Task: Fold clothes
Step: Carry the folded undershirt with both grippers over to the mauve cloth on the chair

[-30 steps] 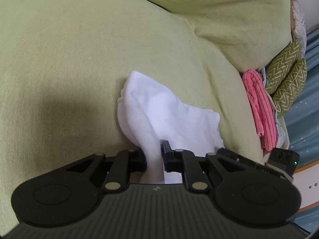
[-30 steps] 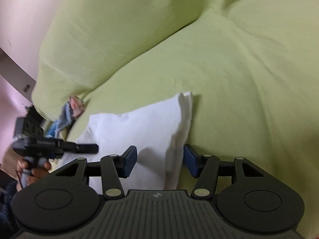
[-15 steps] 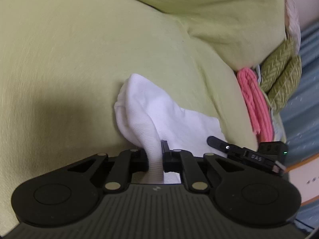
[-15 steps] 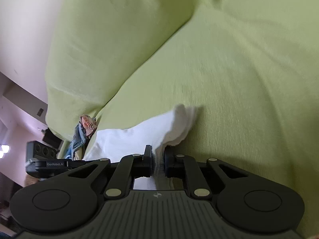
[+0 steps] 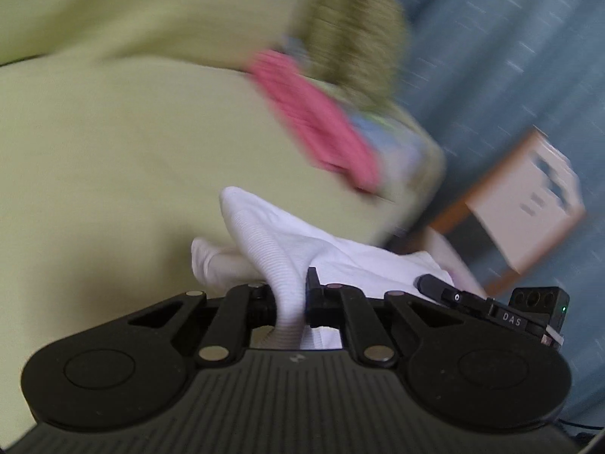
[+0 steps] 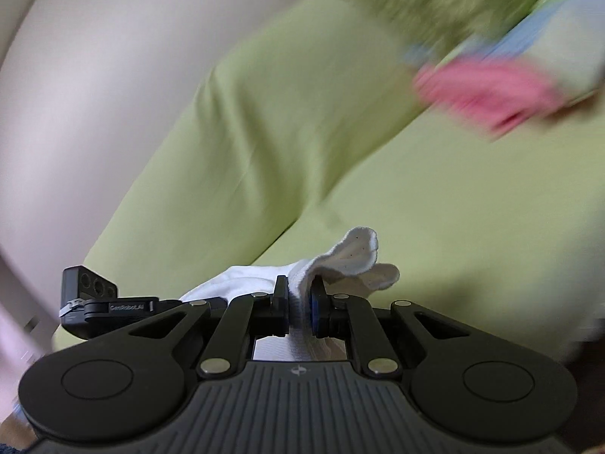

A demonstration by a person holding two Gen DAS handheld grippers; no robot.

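A small white ribbed garment (image 5: 264, 242) hangs between both grippers above the light green bed (image 5: 113, 151). My left gripper (image 5: 289, 299) is shut on its ribbed edge at the bottom centre of the left wrist view. In the right wrist view my right gripper (image 6: 298, 302) is shut on another edge of the same white garment (image 6: 351, 255), whose corner flops over past the fingers. The right gripper (image 5: 491, 312) also shows at the lower right of the left wrist view, and the left gripper (image 6: 102, 302) at the lower left of the right wrist view. Both views are motion-blurred.
A folded pink garment (image 5: 317, 121) lies on the bed near its edge, also seen as the pink garment (image 6: 487, 90) at upper right. An olive patterned cushion (image 5: 355, 19) sits behind it. A blue curtain (image 5: 510, 56) and a wooden stool (image 5: 529, 196) stand beyond the bed. A pale wall (image 6: 94, 94) is to the left.
My right gripper shut on the white garment's edge. Both grippers then lifted the garment off the bed and swung it toward the pink garment and the bed's edge.
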